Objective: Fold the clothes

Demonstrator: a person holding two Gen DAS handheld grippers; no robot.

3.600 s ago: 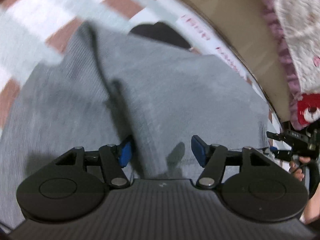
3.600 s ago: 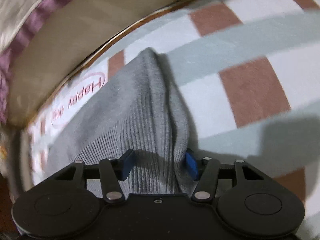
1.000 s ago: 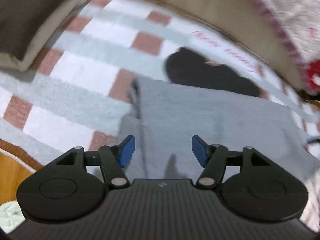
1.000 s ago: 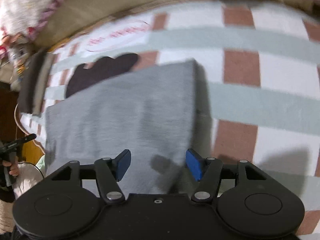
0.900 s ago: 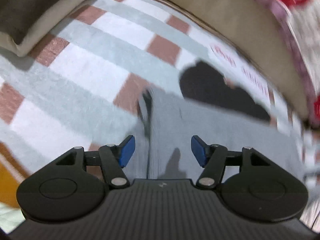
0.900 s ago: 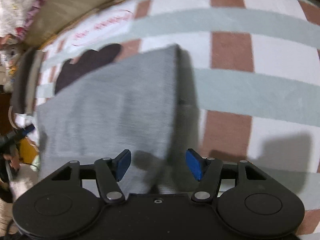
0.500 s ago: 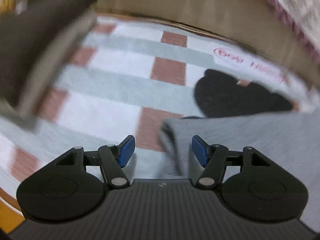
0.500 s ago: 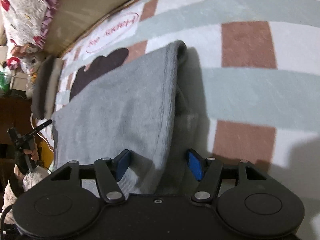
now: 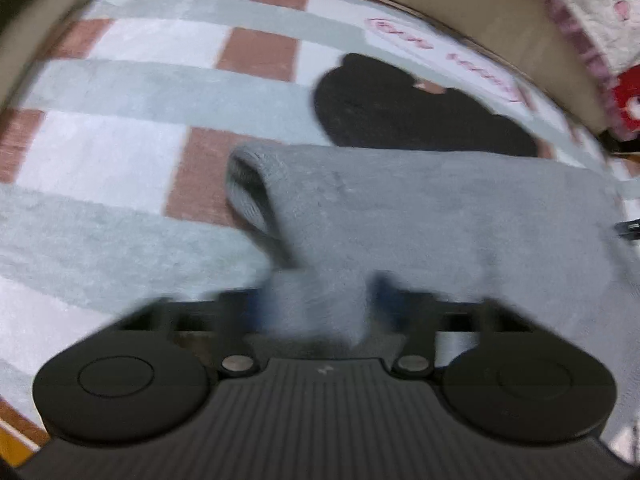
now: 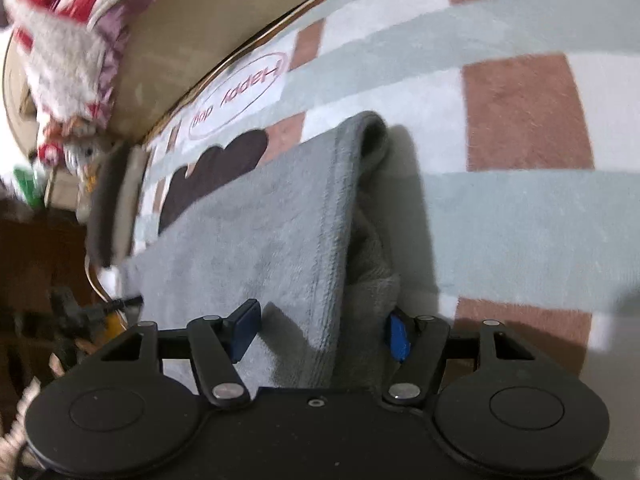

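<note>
Checked blanket [image 10: 520,216] in white, grey-green and brown squares (a dark heart-shaped patch [image 9: 416,112] printed on it). Beyond its edge, tan padded surface [image 10: 192,40]. Fluffy red-and-white fabric [image 10: 60,40] farther back.

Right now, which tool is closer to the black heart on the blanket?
Hard to tell. The left tool and the right tool each sit at a near corner of the gray sweater, with the heart beyond its far edge.

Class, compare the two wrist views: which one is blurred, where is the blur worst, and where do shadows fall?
Left wrist view: motion blur throughout, worst at the left claw, whose pads smear into the grey sweater. Right wrist view: sharper in the middle, with the right claw crisp; blur only at the left edge; the sweater casts a soft shadow on the checked blanket. Both bend straight lines.
</note>
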